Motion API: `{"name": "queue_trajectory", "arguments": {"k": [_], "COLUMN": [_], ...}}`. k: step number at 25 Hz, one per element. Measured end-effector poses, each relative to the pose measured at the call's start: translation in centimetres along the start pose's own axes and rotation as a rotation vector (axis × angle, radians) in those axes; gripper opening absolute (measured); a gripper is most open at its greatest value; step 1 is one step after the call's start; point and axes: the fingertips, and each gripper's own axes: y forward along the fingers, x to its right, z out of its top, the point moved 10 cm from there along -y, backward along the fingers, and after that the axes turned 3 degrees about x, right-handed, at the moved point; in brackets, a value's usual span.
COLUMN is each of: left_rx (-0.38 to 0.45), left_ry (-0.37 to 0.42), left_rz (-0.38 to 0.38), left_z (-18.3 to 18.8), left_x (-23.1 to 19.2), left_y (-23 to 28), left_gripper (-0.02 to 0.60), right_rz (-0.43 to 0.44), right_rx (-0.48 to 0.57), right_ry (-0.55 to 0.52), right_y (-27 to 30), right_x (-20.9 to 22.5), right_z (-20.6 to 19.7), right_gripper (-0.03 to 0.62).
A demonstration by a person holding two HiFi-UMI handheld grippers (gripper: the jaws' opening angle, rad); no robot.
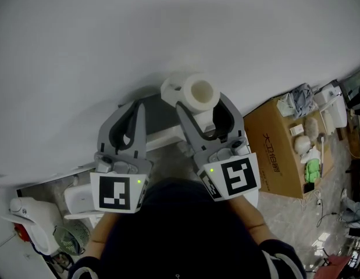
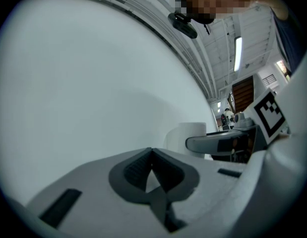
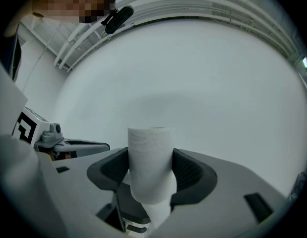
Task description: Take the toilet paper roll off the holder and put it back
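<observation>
A white toilet paper roll [image 1: 198,93] with a hollow core is held up in front of the white wall, and my right gripper [image 1: 202,110] is shut on it. In the right gripper view the roll [image 3: 149,162] stands upright between the dark pads [image 3: 193,170], squeezed at its middle. My left gripper [image 1: 139,108] is just left of it, shut with nothing in it; its fingertips meet [image 2: 152,153]. From the left gripper view the roll [image 2: 189,133] shows to the right, past the right gripper's finger [image 2: 220,143]. A white bar [image 1: 165,137], perhaps the holder, runs below between the grippers.
A brown cardboard box [image 1: 277,153] stands on the floor at the right, with cloths and small items along its far side. A white fan [image 1: 70,238] and a white appliance [image 1: 29,213] sit at the lower left. The plain white wall [image 1: 168,34] fills the top.
</observation>
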Motion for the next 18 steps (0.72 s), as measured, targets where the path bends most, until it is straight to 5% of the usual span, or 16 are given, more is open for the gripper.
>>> {"name": "queue_trajectory", "arguments": {"k": [18], "left_rx": [0.003], "left_ry": [0.000], "left_rz": [0.043], "left_z": [-0.1], "left_x": [4.9], "left_y": [1.1], "left_gripper": [0.002], "right_rz": [0.006], "right_rx": [0.029], "right_ry": [-0.017], "right_y": [-3.0], "right_x": [4.9], "right_z": [0.5], "right_gripper": [0.281]}}
